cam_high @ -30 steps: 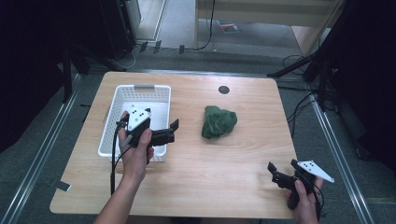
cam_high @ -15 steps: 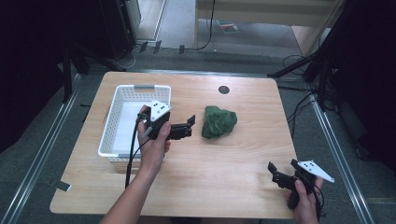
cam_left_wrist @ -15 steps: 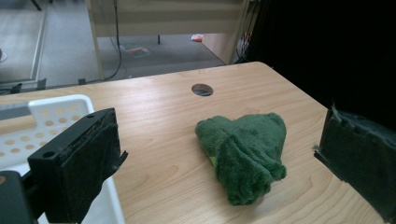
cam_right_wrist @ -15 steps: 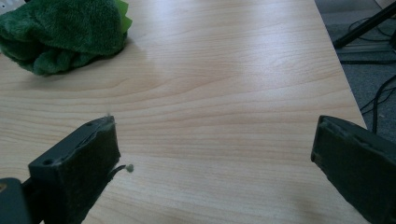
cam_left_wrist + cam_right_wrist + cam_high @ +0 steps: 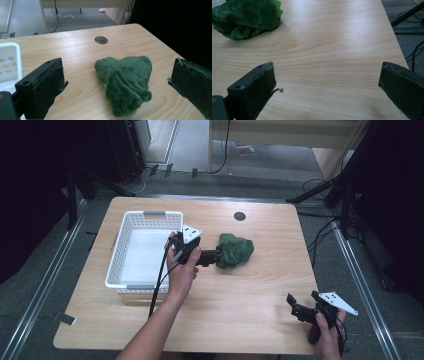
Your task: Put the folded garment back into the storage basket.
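Note:
A crumpled green plush cloth (image 5: 235, 251) lies near the middle of the wooden table (image 5: 240, 295). My left gripper (image 5: 214, 257) is open right at its left side, jaws pointing toward it. In the left gripper view the cloth (image 5: 125, 81) sits between and just beyond the two wide-apart jaws, with a bit of yellow-green showing in a fold. My right gripper (image 5: 302, 307) rests open near the table's front right corner, with nothing between its jaws. From the right gripper view the cloth (image 5: 247, 18) lies far off at the upper left.
A white perforated basket (image 5: 145, 250) stands on the table's left half, just behind my left hand. A dark round hole (image 5: 239, 216) sits near the table's far edge. Cables and stand legs (image 5: 330, 195) lie on the floor around the table.
My left gripper has moved right from over the basket's edge to the green cloth. The right gripper has stayed in place.

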A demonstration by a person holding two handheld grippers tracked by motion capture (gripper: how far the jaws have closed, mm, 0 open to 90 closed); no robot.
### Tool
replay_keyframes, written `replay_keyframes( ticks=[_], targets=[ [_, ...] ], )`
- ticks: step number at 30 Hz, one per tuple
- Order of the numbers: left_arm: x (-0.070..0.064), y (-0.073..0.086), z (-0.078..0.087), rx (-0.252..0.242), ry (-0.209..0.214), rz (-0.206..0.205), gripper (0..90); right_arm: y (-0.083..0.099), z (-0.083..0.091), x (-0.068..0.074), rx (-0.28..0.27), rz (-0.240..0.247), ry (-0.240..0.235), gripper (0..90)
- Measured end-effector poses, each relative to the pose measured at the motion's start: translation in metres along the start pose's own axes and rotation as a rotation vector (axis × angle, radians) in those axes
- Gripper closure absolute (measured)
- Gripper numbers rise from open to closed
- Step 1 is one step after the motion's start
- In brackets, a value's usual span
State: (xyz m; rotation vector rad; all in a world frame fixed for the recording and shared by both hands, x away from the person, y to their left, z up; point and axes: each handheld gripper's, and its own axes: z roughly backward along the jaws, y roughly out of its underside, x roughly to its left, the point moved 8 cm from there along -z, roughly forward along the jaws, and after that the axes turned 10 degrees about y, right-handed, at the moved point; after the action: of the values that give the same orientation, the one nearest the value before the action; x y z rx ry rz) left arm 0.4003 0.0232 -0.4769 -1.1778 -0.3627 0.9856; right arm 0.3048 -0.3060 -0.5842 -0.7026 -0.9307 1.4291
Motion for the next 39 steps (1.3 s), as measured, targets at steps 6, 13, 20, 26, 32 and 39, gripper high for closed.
replay_keyframes(
  ticks=[6,13,20,26,32,39],
  targets=[
    [0.001,0.009,-0.02,0.038,-0.004,0.006,0.0,0.0,0.0,0.0,0.0,0.001,-0.001,1.2],
    [-0.002,0.013,-0.044,0.068,0.006,0.017,0.0,0.0,0.0,0.0,-0.001,0.0,-0.005,1.2],
    [-0.007,0.025,-0.072,0.127,0.016,0.016,0.0,0.0,0.0,0.0,0.002,-0.004,-0.007,1.2],
    [-0.011,0.032,-0.09,0.171,0.017,0.018,0.0,0.0,0.0,0.0,0.002,-0.005,-0.008,1.2],
    [-0.009,0.049,-0.108,0.254,-0.002,0.041,0.0,0.0,0.0,0.0,-0.001,-0.011,-0.01,1.2],
    [-0.009,0.062,-0.117,0.318,-0.034,0.02,4.6,0.0,0.0,0.0,-0.001,-0.009,-0.01,1.2]
  ],
)
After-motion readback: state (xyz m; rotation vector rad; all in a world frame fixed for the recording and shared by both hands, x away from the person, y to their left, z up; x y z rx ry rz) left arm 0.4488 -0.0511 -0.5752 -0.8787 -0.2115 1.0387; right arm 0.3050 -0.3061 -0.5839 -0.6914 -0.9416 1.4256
